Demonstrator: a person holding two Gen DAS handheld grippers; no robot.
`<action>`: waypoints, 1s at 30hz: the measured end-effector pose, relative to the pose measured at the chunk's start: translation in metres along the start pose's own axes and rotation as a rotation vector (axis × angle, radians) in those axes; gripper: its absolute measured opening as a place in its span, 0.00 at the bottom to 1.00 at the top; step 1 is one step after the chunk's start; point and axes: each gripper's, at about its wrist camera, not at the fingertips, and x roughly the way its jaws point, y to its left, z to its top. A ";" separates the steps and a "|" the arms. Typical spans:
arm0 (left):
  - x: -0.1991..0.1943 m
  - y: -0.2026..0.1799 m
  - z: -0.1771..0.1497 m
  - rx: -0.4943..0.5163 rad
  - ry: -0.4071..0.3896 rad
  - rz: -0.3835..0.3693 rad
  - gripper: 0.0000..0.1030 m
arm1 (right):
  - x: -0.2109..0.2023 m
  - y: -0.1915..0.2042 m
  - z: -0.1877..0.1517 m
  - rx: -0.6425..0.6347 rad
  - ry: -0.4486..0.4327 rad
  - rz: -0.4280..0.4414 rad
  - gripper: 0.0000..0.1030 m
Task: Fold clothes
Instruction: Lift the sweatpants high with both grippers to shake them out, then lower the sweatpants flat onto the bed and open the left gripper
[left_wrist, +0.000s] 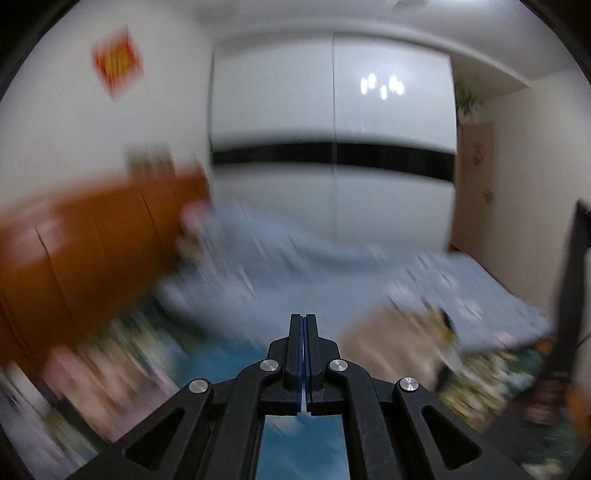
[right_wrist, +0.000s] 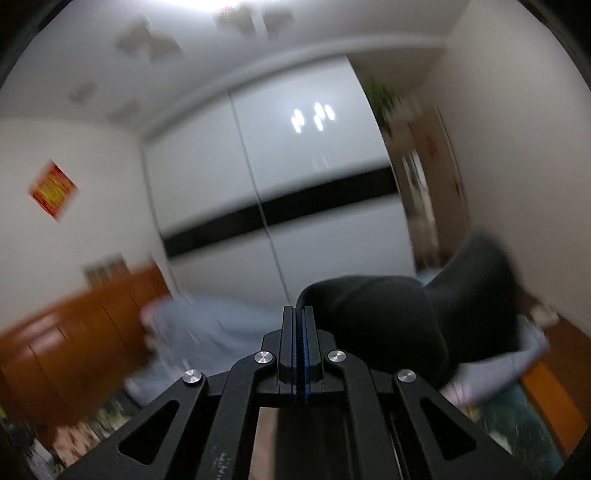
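The left claw (left_wrist: 303, 317) has its jaws pressed together, a thin pale sliver between them low down. Ahead of it lies rumpled blue-grey bedding (left_wrist: 280, 273), blurred. Beyond stands a white wardrobe (left_wrist: 332, 147); a brown headboard (left_wrist: 92, 236) sits to its left.

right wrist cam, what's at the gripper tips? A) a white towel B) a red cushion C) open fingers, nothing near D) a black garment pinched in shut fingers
D: in the right wrist view the right gripper has its jaws pressed together, and the black garment runs from the tips off to the right, so it looks pinched there, though motion blur hides the exact contact.
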 end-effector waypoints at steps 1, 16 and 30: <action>0.025 0.001 -0.025 -0.068 0.068 -0.064 0.00 | 0.021 -0.009 -0.015 0.015 0.053 -0.030 0.02; 0.274 -0.074 -0.219 -0.394 0.713 -0.195 0.60 | 0.108 -0.163 -0.137 0.226 0.350 -0.299 0.02; 0.328 -0.145 -0.263 -0.206 0.674 -0.210 0.34 | 0.131 -0.233 -0.168 0.291 0.455 -0.403 0.02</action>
